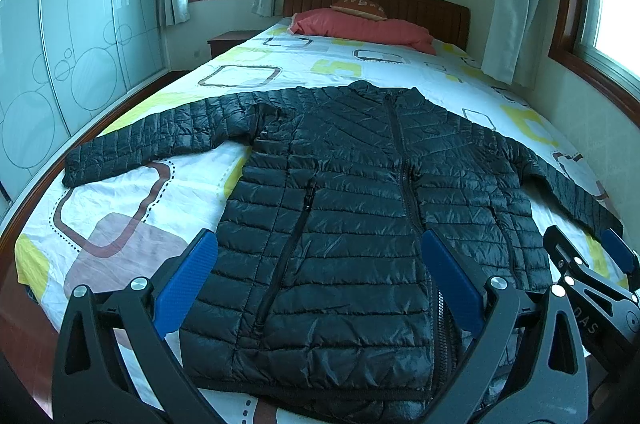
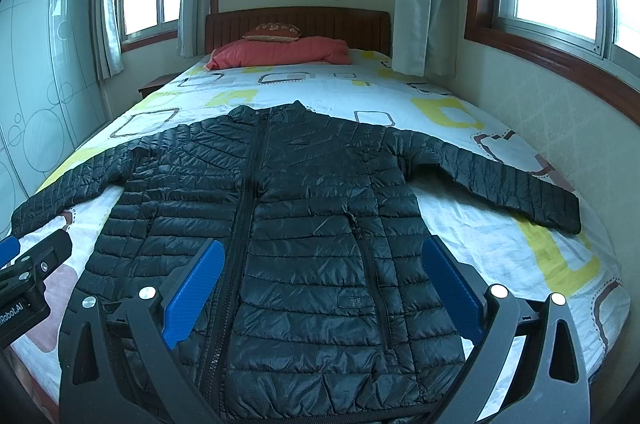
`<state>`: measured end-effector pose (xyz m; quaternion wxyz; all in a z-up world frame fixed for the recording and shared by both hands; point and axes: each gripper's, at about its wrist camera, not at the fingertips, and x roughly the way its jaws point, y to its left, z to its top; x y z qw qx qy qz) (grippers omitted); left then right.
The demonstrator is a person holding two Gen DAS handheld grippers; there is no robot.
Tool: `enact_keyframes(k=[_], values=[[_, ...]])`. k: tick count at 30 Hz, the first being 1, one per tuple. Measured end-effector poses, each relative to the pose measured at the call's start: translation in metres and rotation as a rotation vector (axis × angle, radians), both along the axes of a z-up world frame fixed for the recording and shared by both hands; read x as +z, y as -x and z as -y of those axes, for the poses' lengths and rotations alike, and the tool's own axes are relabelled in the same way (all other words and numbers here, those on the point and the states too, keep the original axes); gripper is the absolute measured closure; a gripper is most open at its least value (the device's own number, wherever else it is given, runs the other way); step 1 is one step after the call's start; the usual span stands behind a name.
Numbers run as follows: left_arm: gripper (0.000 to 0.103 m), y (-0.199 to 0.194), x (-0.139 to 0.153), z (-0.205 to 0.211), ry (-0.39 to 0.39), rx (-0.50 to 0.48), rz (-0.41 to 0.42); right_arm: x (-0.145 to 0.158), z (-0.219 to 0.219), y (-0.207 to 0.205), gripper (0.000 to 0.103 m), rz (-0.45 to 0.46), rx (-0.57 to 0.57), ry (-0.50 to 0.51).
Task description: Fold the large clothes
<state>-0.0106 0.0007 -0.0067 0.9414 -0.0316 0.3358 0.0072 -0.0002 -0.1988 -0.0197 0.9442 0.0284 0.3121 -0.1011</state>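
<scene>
Jacket (image 1: 360, 184) flat on bed (image 1: 120, 192), zipped, sleeves toward 9 and 3 o'clock | left hand-held gripper (image 1: 320, 280) spread wide above hem; right hand-held gripper (image 2: 320, 288) likewise spread, holding nothing

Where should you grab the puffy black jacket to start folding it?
Probably the cuff of the black jacket, taken from the right by the right hand-held gripper. That sleeve lies flat and spread away from the body, so its thin end is free to pinch and swing across.
</scene>
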Motion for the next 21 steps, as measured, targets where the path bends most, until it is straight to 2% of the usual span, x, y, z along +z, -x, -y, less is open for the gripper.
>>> enact_keyframes(k=[17, 21], values=[[0.002, -0.0033, -0.0065, -0.0002, 0.004, -0.006, -0.009, -0.0039, 0.0003, -0.0062, 0.005, -0.01, 0.005, 0.001], [0.002, -0.009, -0.0089, -0.0045, 0.036, -0.013, -0.021, -0.0056, 0.0002, -0.0071, 0.005, -0.012, 0.004, 0.001]])
